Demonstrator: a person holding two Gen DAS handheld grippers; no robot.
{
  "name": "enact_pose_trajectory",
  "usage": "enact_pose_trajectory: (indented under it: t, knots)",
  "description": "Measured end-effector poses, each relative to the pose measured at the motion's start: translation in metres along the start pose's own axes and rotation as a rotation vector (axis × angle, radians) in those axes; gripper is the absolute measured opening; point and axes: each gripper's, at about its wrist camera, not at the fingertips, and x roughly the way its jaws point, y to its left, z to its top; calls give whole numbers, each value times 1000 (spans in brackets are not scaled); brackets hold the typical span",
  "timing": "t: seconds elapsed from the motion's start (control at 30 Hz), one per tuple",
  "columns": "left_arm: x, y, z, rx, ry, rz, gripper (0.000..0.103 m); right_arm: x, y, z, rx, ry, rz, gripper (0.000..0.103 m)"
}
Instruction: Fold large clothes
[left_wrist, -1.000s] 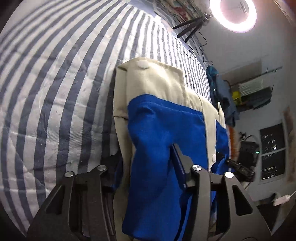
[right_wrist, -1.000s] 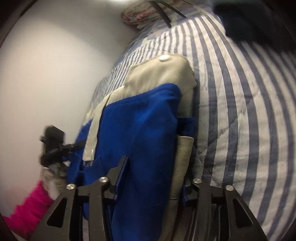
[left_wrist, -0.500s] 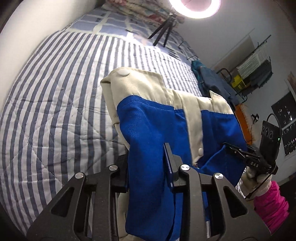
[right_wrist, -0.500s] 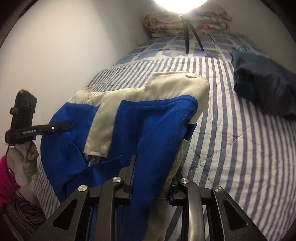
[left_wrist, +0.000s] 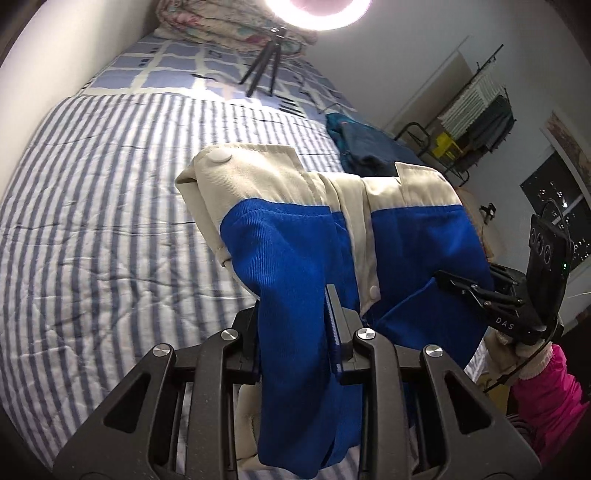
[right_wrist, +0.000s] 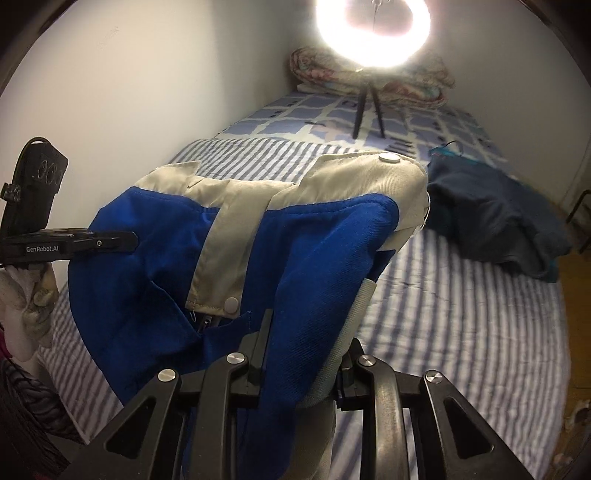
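Note:
A blue and cream jacket (left_wrist: 295, 258) with white snap buttons hangs between my two grippers above the striped bed (left_wrist: 92, 221). My left gripper (left_wrist: 291, 321) is shut on a blue fold of the jacket's left side. My right gripper (right_wrist: 303, 354) is shut on the blue and cream fabric of the jacket (right_wrist: 258, 240) at its right side. Each gripper shows in the other's view: the right one (left_wrist: 476, 291) at the jacket's right edge, the left one (right_wrist: 110, 238) at its left edge. The jacket's lower part hangs below the fingers, hidden.
A dark blue garment (right_wrist: 498, 218) lies crumpled on the bed's right side. A ring light on a tripod (right_wrist: 369, 107) stands near the folded quilt (right_wrist: 369, 81) at the head. A white wall (right_wrist: 129, 92) runs along the left. A drying rack (left_wrist: 476, 107) stands beyond the bed.
Both grippers have lifted and tilted up with the jacket, which has risen off the bed and spread wider between them. More of the room and bed head shows now.

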Motion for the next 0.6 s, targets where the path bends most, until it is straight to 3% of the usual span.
enact_pose_trajectory:
  t: [0.6]
  knots:
    - [52, -83, 13, 71, 10, -90, 25, -51, -69, -19, 9, -37, -136, 23]
